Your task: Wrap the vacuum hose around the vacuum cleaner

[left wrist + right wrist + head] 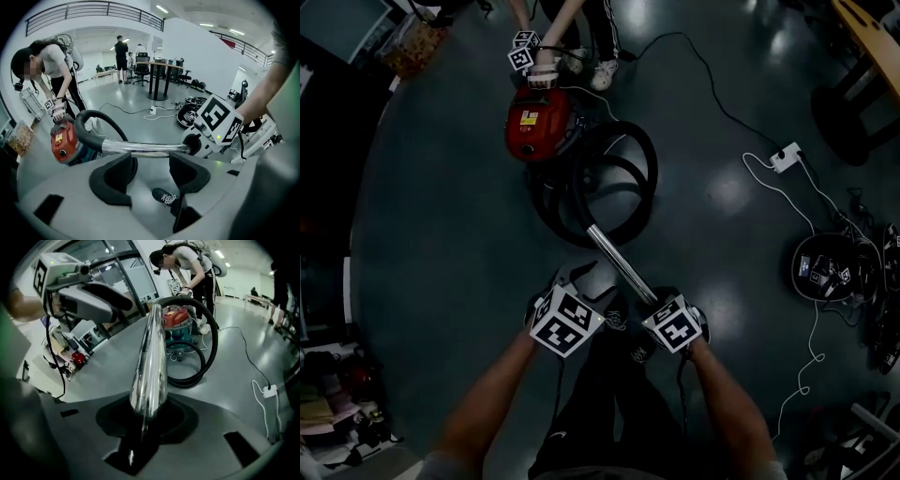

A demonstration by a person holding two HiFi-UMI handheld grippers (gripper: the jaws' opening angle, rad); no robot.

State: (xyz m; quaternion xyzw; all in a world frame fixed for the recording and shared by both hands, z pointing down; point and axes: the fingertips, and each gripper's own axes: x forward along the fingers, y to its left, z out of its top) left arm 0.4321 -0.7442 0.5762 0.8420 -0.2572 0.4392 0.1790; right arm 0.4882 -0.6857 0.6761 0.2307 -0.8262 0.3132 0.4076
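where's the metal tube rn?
Head view, centre: the metal tube runs from the coiled hose down to the right tool, which grips its end.

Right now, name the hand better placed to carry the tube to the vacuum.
Right. The right tongs clamp the tube; the left tongs stand open, with the tube beyond their tips.

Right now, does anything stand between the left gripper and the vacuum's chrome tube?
Nothing visible does. The chrome tube lies crosswise just past the left gripper's open jaws, with a free gap in between. The right gripper is clamped on the tube's near end.
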